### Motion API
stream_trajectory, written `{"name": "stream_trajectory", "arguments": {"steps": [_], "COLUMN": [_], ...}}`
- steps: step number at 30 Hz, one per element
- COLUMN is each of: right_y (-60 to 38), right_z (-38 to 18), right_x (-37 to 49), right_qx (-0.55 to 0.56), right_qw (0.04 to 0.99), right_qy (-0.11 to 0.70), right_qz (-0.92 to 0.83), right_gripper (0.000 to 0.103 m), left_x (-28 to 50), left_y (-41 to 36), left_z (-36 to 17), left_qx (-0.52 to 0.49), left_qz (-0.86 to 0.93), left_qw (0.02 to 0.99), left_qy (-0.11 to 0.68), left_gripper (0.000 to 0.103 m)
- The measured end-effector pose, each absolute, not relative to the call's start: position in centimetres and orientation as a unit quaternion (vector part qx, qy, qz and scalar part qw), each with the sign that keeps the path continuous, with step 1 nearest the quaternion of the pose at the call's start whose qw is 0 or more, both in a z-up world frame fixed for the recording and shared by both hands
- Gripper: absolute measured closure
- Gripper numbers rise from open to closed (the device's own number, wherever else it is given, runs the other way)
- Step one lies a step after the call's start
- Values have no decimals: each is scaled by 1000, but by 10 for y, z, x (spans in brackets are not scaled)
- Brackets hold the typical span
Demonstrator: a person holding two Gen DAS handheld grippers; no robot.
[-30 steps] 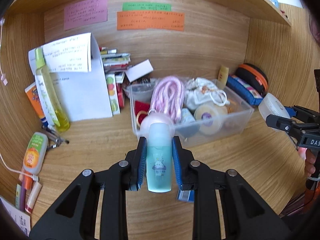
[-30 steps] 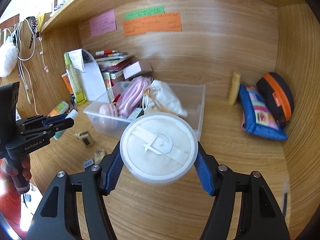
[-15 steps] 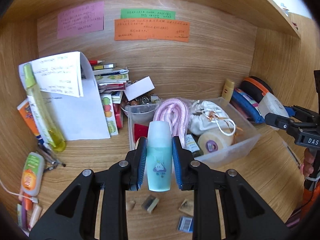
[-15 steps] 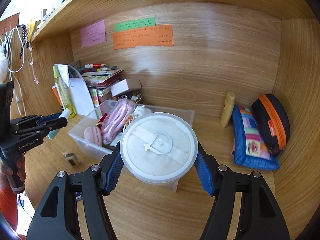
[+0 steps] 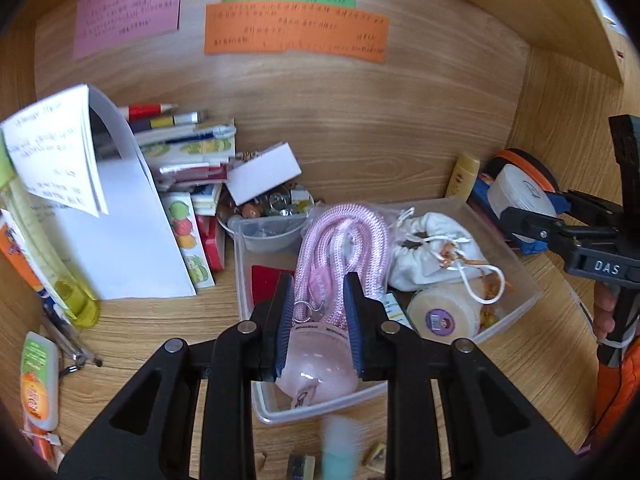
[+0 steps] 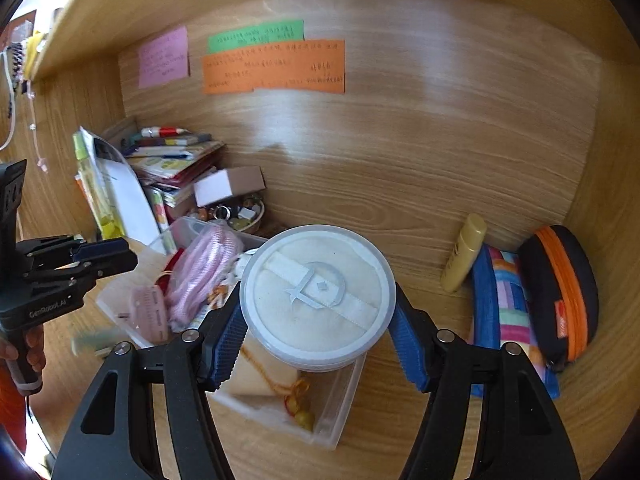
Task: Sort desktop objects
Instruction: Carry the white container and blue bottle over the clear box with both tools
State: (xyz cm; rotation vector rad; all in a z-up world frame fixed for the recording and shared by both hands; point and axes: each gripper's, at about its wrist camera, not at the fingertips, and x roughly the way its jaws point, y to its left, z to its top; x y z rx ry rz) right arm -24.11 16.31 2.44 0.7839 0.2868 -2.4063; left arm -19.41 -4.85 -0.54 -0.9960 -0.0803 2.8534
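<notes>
My left gripper (image 5: 318, 284) is open and empty above the near end of the clear plastic bin (image 5: 516, 264). The teal bottle (image 5: 338, 450) is a blur below the fingers, in front of the bin's near wall; it also shows as a blur in the right wrist view (image 6: 94, 340). In the bin lie a pink rope (image 5: 340, 236), a pink round case (image 5: 316, 364), a white drawstring bag (image 5: 432, 252) and a tape roll (image 5: 442, 314). My right gripper (image 6: 318, 292) is shut on a round white powder-puff box (image 6: 318, 296), held over the bin's right end (image 6: 340, 392).
Books, pens and a folded paper (image 5: 100, 216) stand at the back left, with a yellow bottle (image 5: 48, 256) and an orange-labelled tube (image 5: 38, 380). A small yellow bottle (image 6: 464, 258), a striped pouch (image 6: 504, 312) and a black-orange case (image 6: 560, 292) lie at the right. Small bits (image 5: 302, 466) lie before the bin.
My left gripper has let go of the teal bottle, which drops in front of the bin. Both grippers have moved forward over the bin. The right still holds the box.
</notes>
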Motion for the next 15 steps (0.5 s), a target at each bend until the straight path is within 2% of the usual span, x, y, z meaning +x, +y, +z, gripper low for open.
{"name": "stream_trajectory", "arguments": {"steps": [10,15], "right_y": [153,148], "right_z": [-2,-10], "right_x": [-275,-287], "right_qx": [340,358], "right_qw": [290,290], "right_qy": [108,109], "right_qz": [-888,-881], "right_gripper": [41,41], "left_x": [-191,-165], "left_y": [-59,-75], "left_z": [-7,-17], "left_qx": [-332,-345], "left_qz": [941,937], "left_qw": [64,53], "left_qy": [-28,-21], "left_gripper": [78,64]}}
